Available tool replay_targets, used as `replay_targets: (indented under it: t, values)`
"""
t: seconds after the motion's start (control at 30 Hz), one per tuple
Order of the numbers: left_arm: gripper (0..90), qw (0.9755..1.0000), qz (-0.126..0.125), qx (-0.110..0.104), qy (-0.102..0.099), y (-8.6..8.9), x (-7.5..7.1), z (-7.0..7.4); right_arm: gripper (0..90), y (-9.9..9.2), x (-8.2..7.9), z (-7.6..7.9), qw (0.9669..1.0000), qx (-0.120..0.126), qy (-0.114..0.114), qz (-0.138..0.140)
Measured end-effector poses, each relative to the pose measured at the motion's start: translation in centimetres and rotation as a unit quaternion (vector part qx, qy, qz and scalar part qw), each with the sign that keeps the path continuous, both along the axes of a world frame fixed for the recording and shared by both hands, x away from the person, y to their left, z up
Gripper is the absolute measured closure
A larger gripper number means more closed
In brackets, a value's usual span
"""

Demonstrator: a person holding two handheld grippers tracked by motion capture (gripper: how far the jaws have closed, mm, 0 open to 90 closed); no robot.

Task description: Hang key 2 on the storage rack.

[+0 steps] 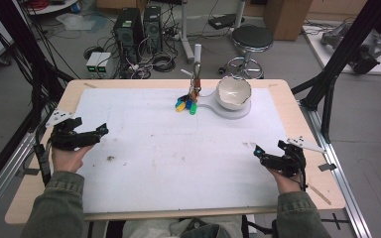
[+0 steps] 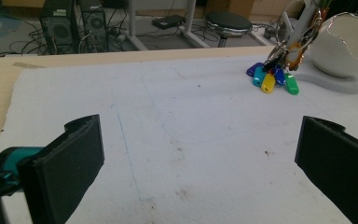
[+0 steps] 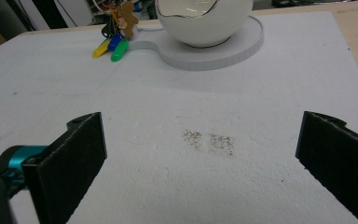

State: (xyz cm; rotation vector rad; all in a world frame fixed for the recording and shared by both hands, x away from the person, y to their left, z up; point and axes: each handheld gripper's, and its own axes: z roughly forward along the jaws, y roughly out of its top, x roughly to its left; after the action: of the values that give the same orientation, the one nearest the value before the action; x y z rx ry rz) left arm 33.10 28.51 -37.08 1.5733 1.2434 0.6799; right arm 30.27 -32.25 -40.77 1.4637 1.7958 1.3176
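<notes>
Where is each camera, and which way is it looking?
High view: above the person's side, looking forward and down on the table; both forearms, left gripper and right gripper show.
Left gripper view: rides the left gripper, facing the keys and bowl; its open jaws show.
Right gripper view: rides the right gripper, facing the same bowl; open jaws show.
Shared: all see keys, bowl and white mat.

High view looks forward and down over the whole table (image 1: 297,106). Both gripper views sit low and near the mat, facing 12 o'clock; all share the egg-shaped bowl (image 1: 233,92) and key tags (image 1: 186,104).
</notes>
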Motion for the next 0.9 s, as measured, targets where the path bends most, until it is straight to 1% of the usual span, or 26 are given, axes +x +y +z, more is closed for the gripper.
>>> replay_targets:
  t: [0.17, 0.23, 0.33, 0.47, 0.53, 0.77, 0.83, 0.9]
  values:
    - [1.6, 1.0, 0.002, 0.003, -0.001, 0.0, -0.5, -0.5, 0.7, 0.0, 0.0, 0.0, 1.0, -0.002, -0.001, -0.001]
    - [1.6, 1.0, 0.003, 0.0, -0.006, 0.1, -0.8, -0.6, 0.7, 0.0, 0.0, 0.0, 1.0, -0.004, -0.001, 0.0]
    - [1.6, 0.9999, 0.008, 0.001, -0.014, 0.2, -1.2, -0.8, 0.7, 0.1, -0.1, 0.1, 1.0, -0.002, -0.001, -0.001]
    - [1.6, 0.9994, 0.013, 0.0, -0.031, 0.4, -1.8, -1.2, 0.7, 0.0, -0.1, 0.1, 1.0, -0.003, -0.003, -0.001]
    - [1.6, 0.9993, 0.017, -0.001, -0.034, 0.6, -2.1, -1.4, 0.7, 0.0, -0.1, 0.1, 1.0, -0.003, -0.002, -0.001]
    - [1.6, 0.9986, 0.03, 0.003, -0.043, 1.1, -2.9, -2.2, 0.7, 0.0, 0.0, 0.0, 1.0, -0.004, -0.001, 0.0]
    - [1.6, 0.9986, 0.033, 0.007, -0.042, 1.2, -3.1, -2.6, 0.7, 0.1, 0.0, 0.0, 1.0, -0.004, 0.0, 0.0]
    - [1.6, 0.9987, 0.034, 0.013, -0.036, 1.2, -3.1, -2.8, 0.7, 0.1, 0.0, 0.0, 1.0, -0.005, -0.002, 0.002]
